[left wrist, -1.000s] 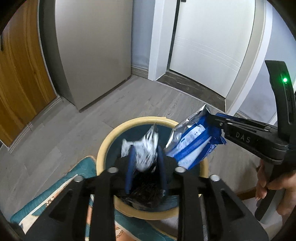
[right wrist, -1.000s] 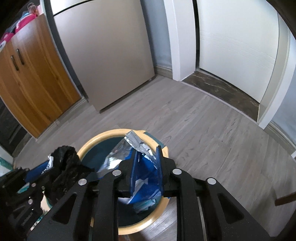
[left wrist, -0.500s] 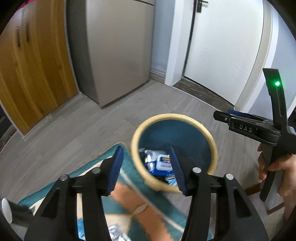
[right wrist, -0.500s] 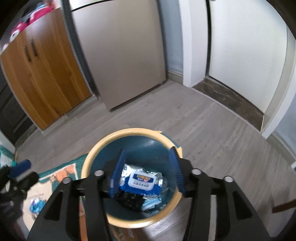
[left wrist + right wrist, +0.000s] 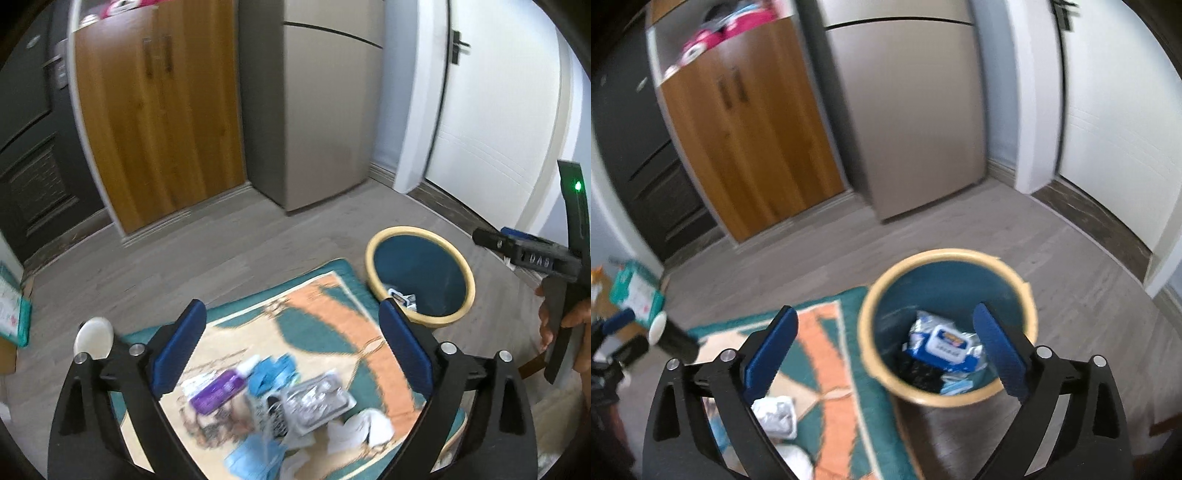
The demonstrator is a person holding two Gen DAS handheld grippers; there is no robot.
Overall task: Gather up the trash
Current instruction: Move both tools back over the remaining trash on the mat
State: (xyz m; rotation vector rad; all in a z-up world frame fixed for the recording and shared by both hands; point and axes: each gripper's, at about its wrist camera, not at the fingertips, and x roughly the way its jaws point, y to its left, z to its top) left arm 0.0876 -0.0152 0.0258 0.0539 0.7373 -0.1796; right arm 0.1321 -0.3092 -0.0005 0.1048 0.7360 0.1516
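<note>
L gripper (image 5: 291,339) jaws opening, wide, empty; litter pile (image 5: 280,402) lay just below its fingertips, nearer than R gripper (image 5: 886,343), also opening, empty, over bin (image 5: 875,295).

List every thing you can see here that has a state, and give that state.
Left gripper: jaws opening, nothing between them.
Right gripper: jaws opening, nothing between them.
Bin: upright, holds a blue wipes pack.
Cabinet: doors shut.
Door: shut.
Rug: litter on it.
</note>
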